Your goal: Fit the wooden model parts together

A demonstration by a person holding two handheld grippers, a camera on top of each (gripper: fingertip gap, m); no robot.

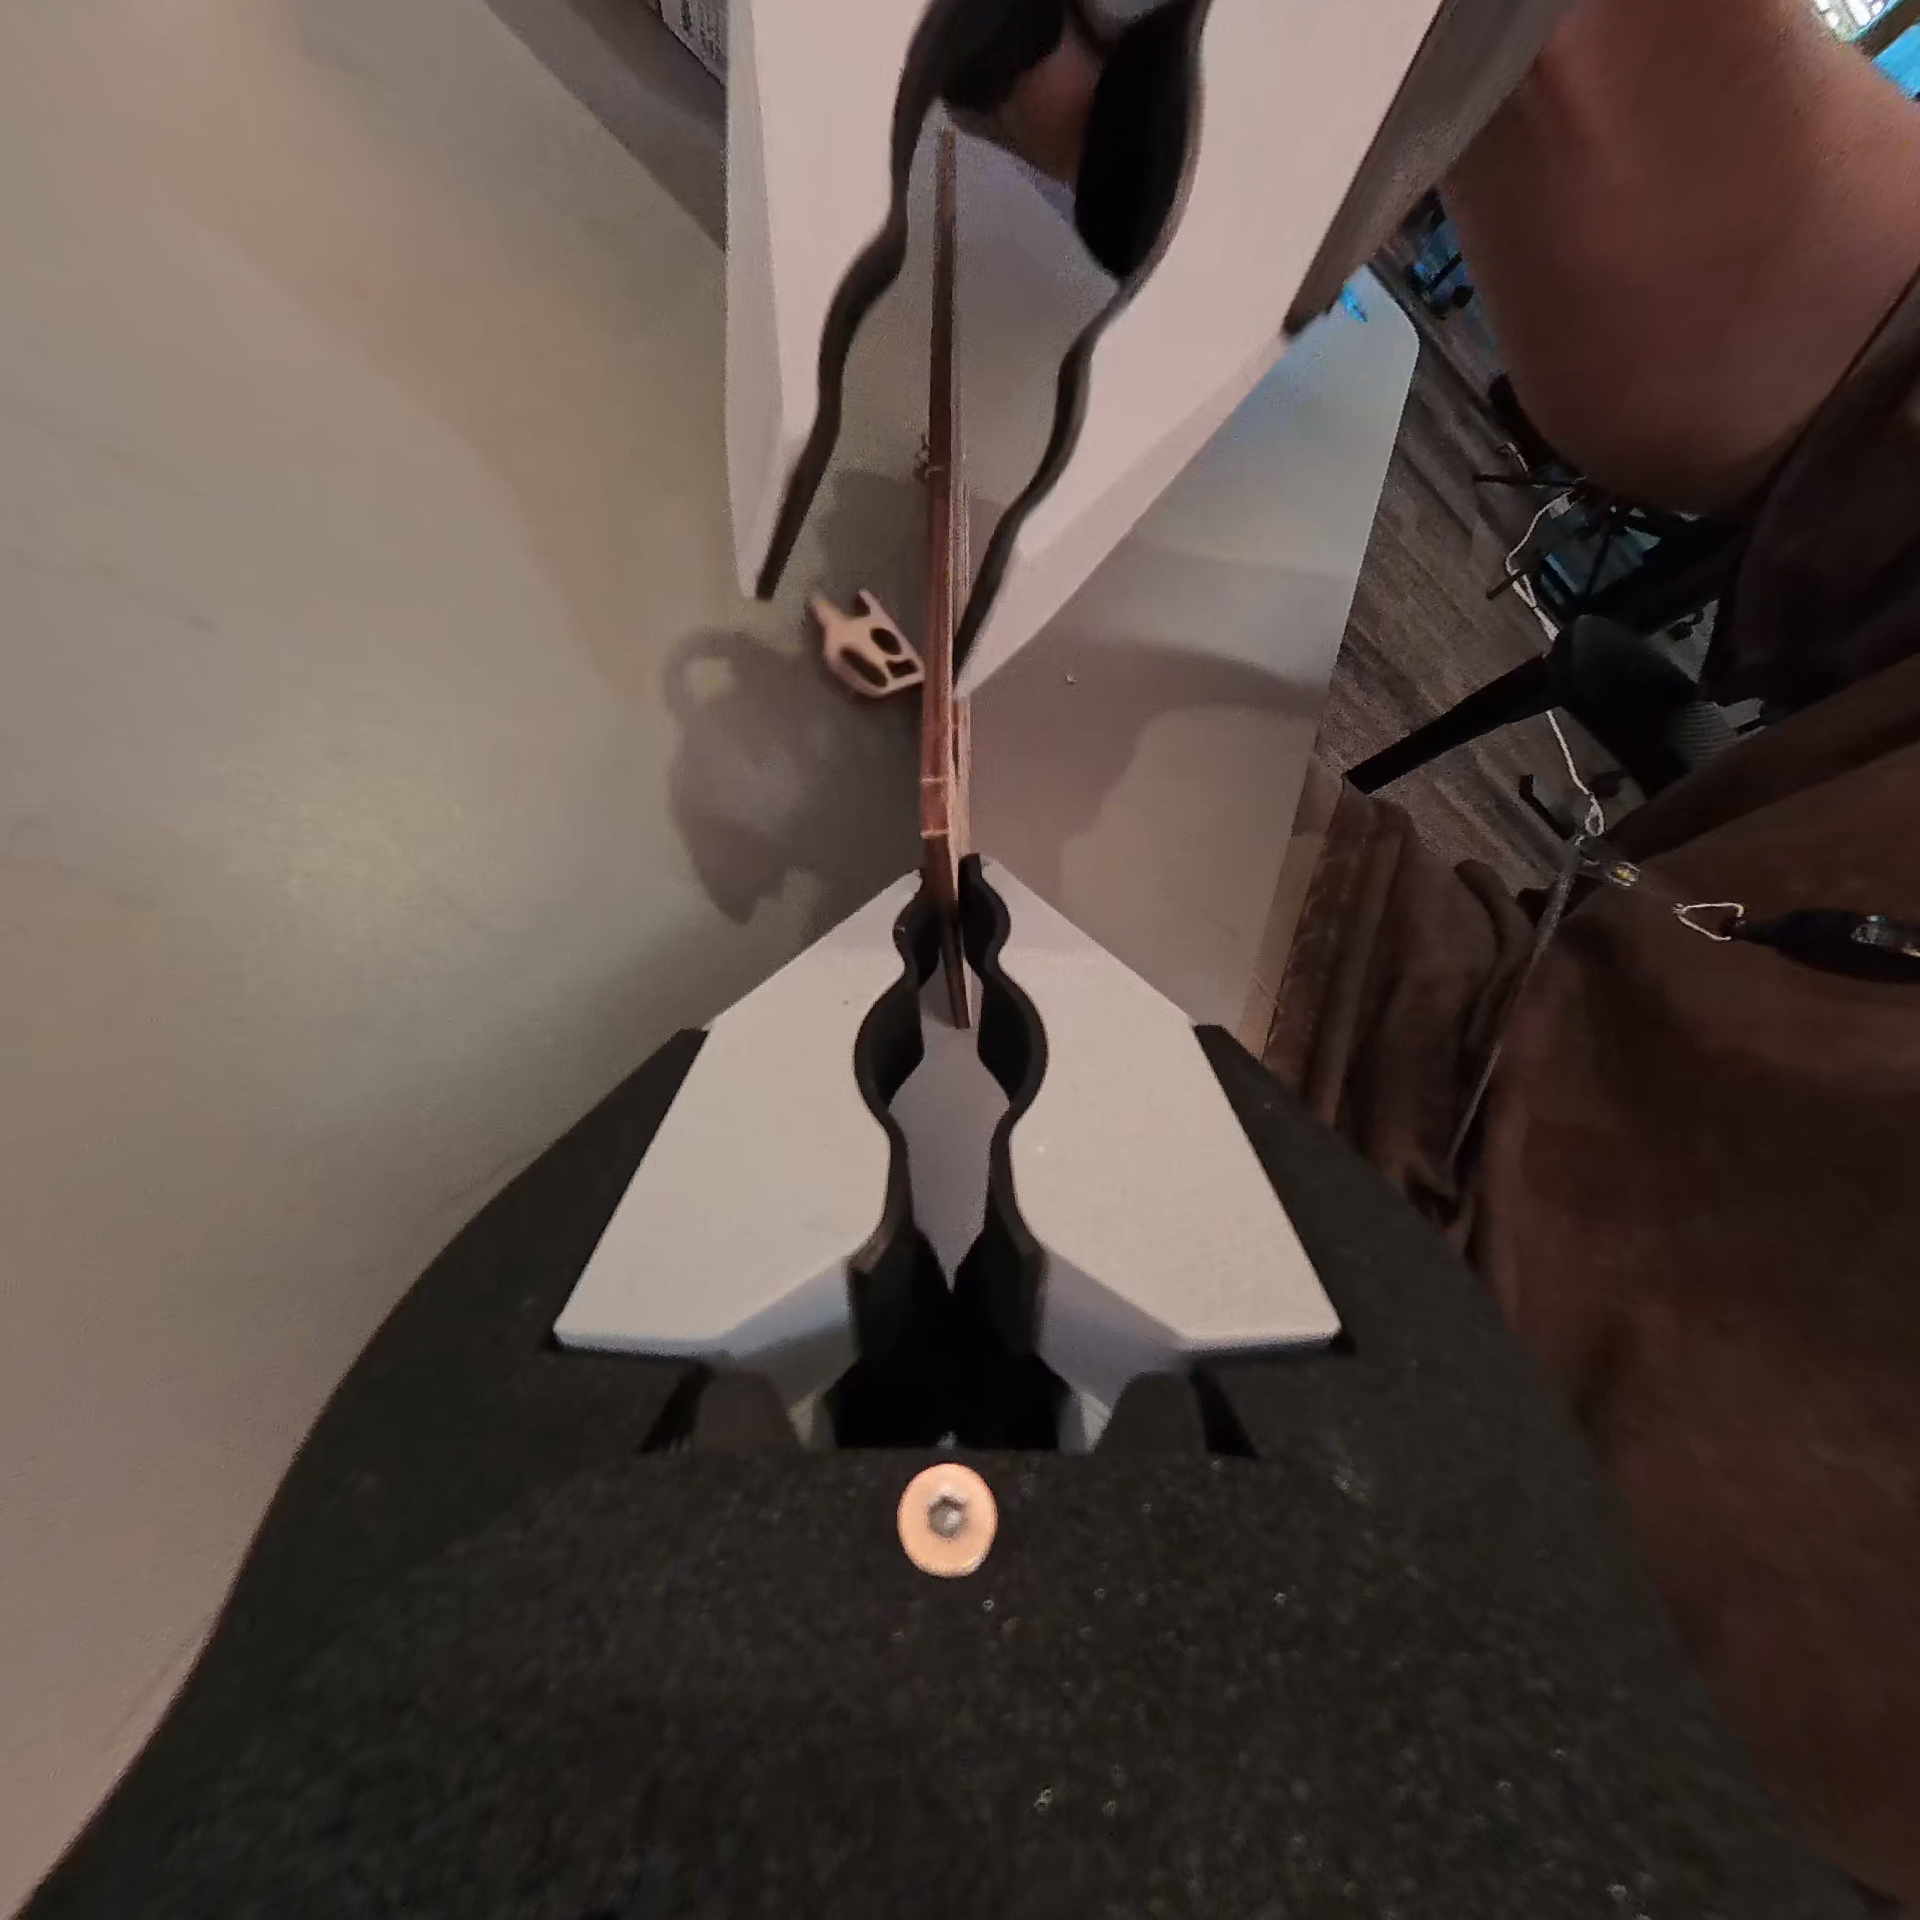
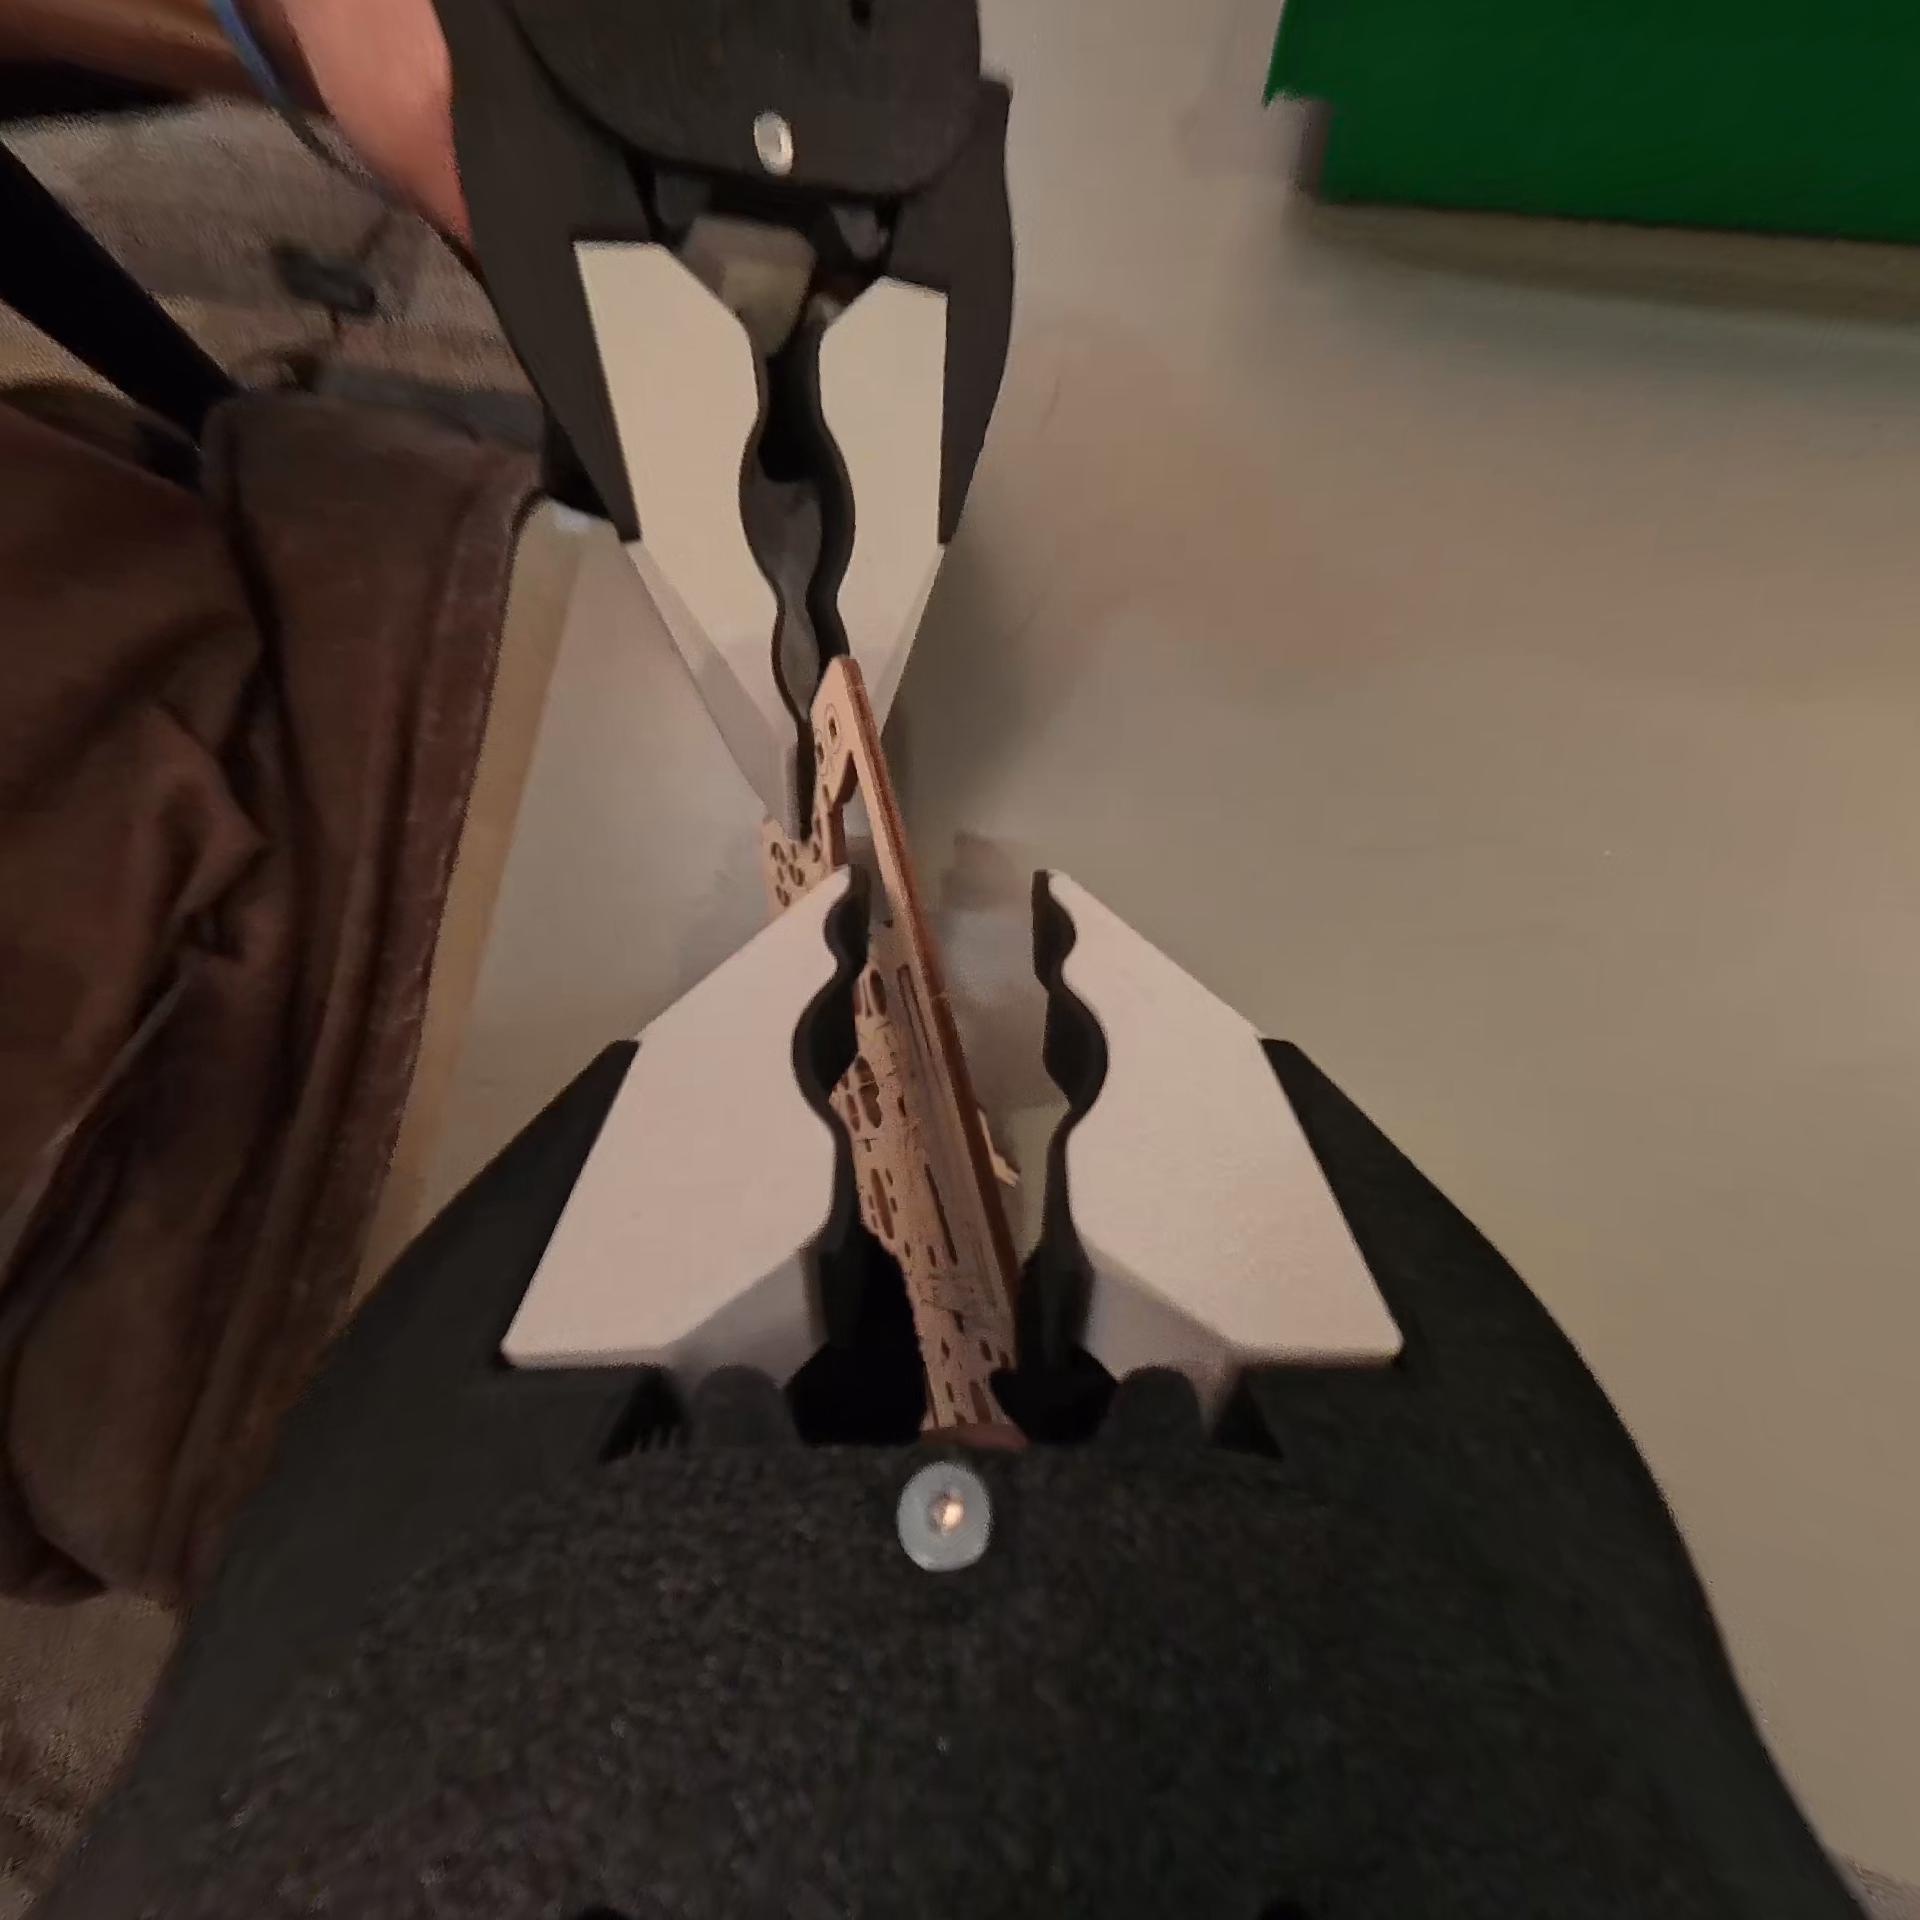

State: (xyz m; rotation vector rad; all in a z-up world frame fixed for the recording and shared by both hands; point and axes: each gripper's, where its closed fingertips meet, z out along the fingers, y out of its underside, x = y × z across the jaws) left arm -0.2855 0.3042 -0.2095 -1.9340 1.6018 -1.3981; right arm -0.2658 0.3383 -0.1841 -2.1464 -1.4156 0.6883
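Left tongs [image 1: 943, 904]: clamped on the near end of the wooden strip [image 1: 943, 665], which shows edge-on in the left wrist view; the wavy black pads meet on it at the very tips.
Right tongs [image 2: 951, 904]: standing open around the same strip [image 2: 940, 1132]; neither white finger [image 2: 686, 1174] visibly presses it, though the left pad edge lies just beside it.
Strip's place: held off the table [image 1: 312, 727], bridging both tongs, with its pierced face showing in the right wrist view.
Long axis: runs straight ahead from each tongs toward the other, the two tools facing tip to tip; in the right wrist view it leans slightly left as it recedes.
Far end: reaches deep into the right tongs' throat, almost to the black body.
Nearer tool: the right tongs surround most of the length, so they seem best placed to take the next hold.
Loose piece [image 1: 868, 644]: a small pale wooden part with cut-outs lies on the table beyond the left tongs, just left of the strip's line.
Likely need: the two parts are well apart, not yet joined.
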